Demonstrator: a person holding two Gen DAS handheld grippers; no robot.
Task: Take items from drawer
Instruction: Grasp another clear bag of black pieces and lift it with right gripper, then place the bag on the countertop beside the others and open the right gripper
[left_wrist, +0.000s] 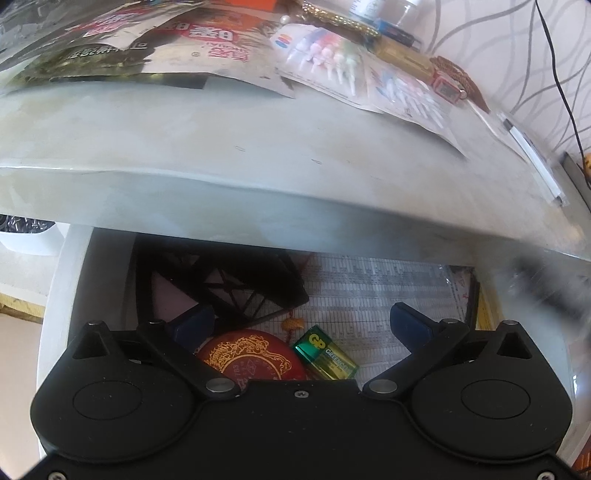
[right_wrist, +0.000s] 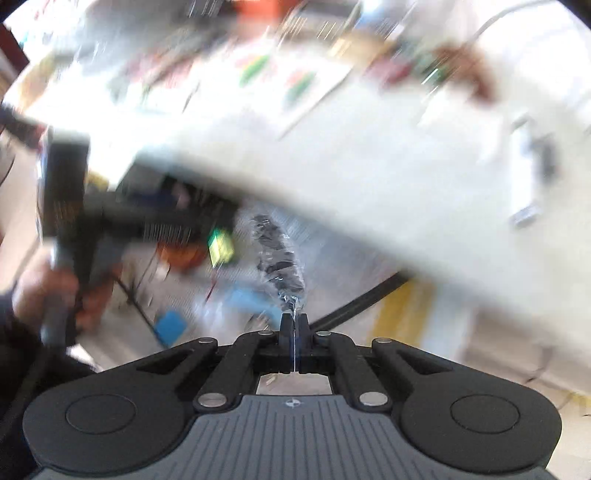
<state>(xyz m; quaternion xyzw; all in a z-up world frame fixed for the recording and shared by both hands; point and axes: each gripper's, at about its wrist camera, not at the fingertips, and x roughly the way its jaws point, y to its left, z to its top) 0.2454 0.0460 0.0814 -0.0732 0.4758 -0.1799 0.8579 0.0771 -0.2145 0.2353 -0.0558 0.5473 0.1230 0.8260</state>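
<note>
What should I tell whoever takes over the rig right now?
Right gripper: shut on the edge of a clear plastic packet with dark contents, held above the open drawer.
Left gripper: open, empty, above the drawer.
In the drawer: red round tin, green battery, black wire-frame item, on a printed sheet.
Done: several items already lie on the tabletop.
Left: set the packet down, then fetch the rest.

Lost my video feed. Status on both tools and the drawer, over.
Left tool open over the drawer, nothing held. Right tool shut on a clear plastic packet with dark contents. Battery and red round case in drawer. Path clear.
</note>
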